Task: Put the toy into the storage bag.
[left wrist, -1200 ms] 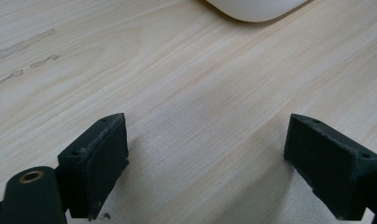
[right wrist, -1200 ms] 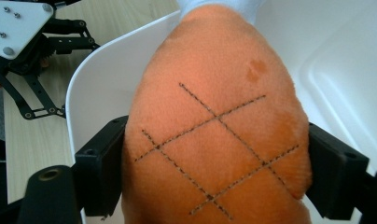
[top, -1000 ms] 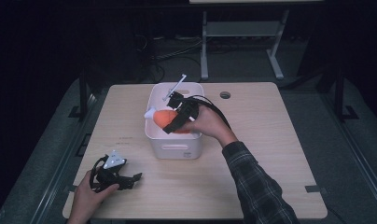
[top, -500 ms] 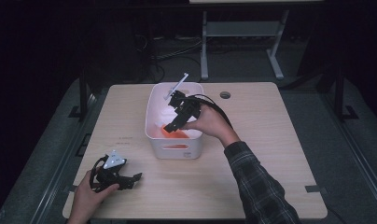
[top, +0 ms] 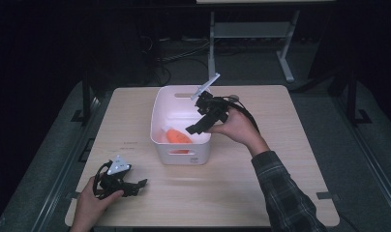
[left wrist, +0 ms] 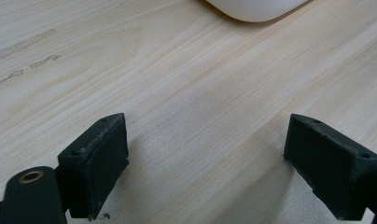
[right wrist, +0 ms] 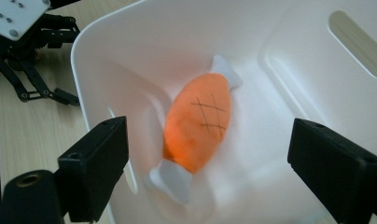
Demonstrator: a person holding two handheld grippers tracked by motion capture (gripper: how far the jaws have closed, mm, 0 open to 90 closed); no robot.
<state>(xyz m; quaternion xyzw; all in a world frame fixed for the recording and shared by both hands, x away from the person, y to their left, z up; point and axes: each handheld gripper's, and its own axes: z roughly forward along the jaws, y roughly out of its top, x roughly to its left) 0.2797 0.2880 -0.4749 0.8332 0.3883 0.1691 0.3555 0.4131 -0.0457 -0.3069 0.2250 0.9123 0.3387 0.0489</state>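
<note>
**A:** Where's it at?

**B:** Orange plush candy-shaped toy [right wrist: 198, 123] lies in the white plastic bin [top: 160, 104]. My right gripper [top: 199, 126] has just been opening, nothing between the jaws. Left gripper [top: 130, 186] rests agape on the wooden table [top: 261, 183].

**A:** Next?

**B:** Probably pull clear.

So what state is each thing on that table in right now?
Orange plush toy: lying loose on the tub's floor.
White tub: upright on the table, no lid.
Right tongs: open, over the tub, nothing between them.
Left tongs: open, resting on the table.
</note>
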